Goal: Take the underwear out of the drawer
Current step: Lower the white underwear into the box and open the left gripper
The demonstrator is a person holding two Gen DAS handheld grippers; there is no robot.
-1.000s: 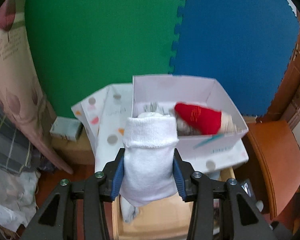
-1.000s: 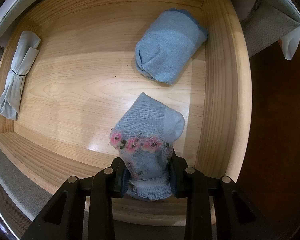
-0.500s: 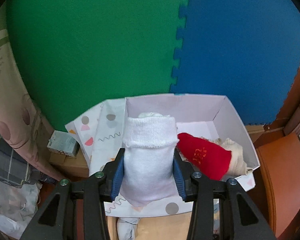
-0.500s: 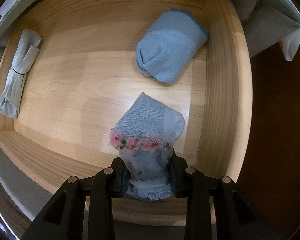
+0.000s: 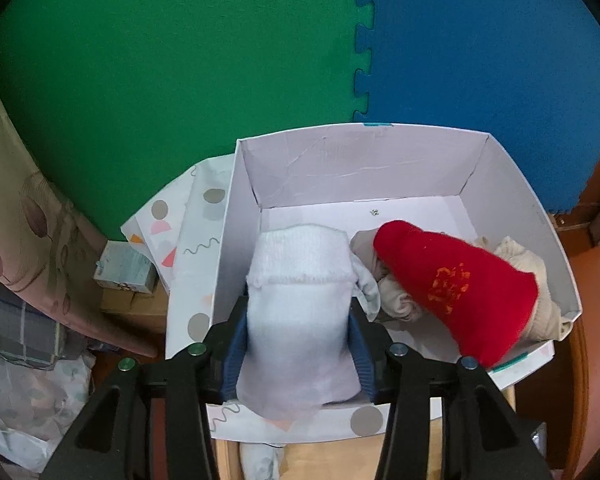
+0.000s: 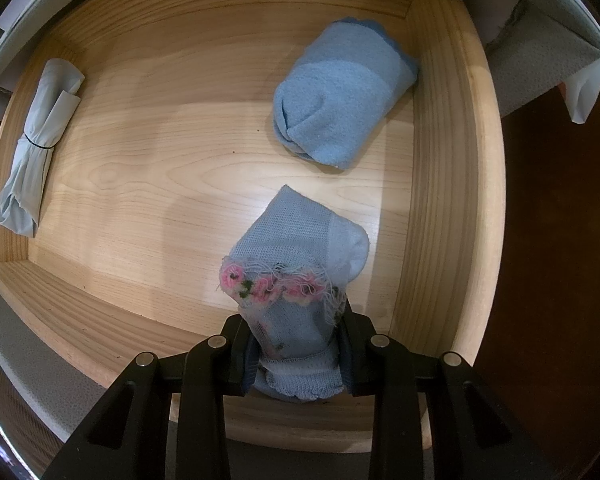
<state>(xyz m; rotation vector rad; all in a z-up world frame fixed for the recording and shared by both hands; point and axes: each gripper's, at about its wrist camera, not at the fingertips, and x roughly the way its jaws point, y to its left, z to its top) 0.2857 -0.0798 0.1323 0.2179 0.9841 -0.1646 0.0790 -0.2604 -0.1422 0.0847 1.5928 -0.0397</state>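
My left gripper (image 5: pixel 298 344) is shut on a white rolled sock (image 5: pixel 300 300) and holds it over the near left part of a white cardboard box (image 5: pixel 340 172). A red rolled sock (image 5: pixel 452 284) and beige rolled items (image 5: pixel 540 304) lie in the box. My right gripper (image 6: pixel 296 356) is shut on a light blue rolled sock with pink flower trim (image 6: pixel 296 264), held just above the floor of the wooden drawer (image 6: pixel 148 184) near its front right. A blue rolled sock (image 6: pixel 340 96) and a pale green rolled garment (image 6: pixel 36 152) lie in the drawer.
Green (image 5: pixel 160 60) and blue (image 5: pixel 480 40) foam mats cover the wall behind the box. A patterned box lid (image 5: pixel 188 248) lies left of the box. A small carton (image 5: pixel 124 272) and cloth (image 5: pixel 20 240) are at the left. A wooden chair seat (image 5: pixel 596 320) is at the right.
My left gripper has carried the white sock forward and lower, over the box's inside. The right gripper and its sock have barely moved.
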